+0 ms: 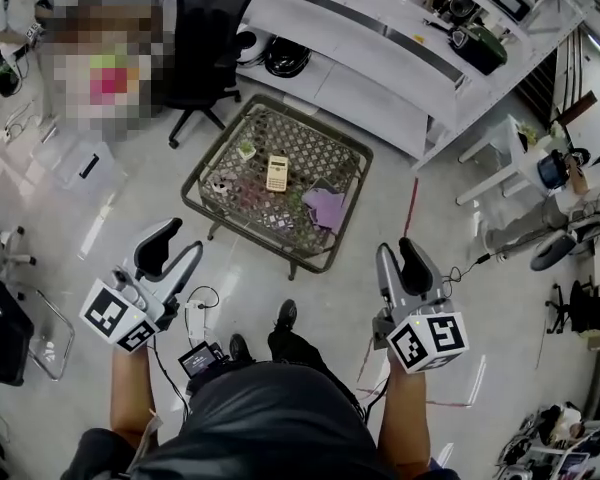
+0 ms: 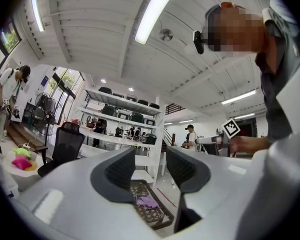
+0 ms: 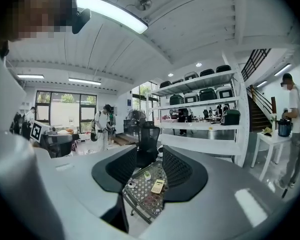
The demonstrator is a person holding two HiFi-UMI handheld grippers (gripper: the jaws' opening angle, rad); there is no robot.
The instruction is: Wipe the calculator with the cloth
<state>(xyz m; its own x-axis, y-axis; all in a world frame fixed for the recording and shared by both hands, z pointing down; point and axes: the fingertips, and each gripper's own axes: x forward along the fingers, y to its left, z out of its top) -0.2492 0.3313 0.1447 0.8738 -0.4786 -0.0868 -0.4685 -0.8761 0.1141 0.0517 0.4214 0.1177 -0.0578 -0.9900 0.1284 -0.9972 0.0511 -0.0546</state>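
Observation:
A cream calculator (image 1: 277, 173) lies flat in the middle of a low wicker-topped table (image 1: 212, 152); it also shows between the right jaws as the calculator (image 3: 157, 186). A purple cloth (image 1: 326, 209) sits crumpled near the table's right corner, seen too as the cloth (image 2: 147, 201). My left gripper (image 1: 177, 245) and right gripper (image 1: 398, 255) hang well short of the table, on either side of the person's legs. Both are open with nothing between their jaws.
Two small items lie on the table: a green-white one (image 1: 246, 149) and a white one (image 1: 218, 184). A black office chair (image 1: 206, 28) stands beyond the table, and white shelving (image 1: 380, 63) runs along the back. Cables and a small device (image 1: 200, 358) lie on the floor by the feet.

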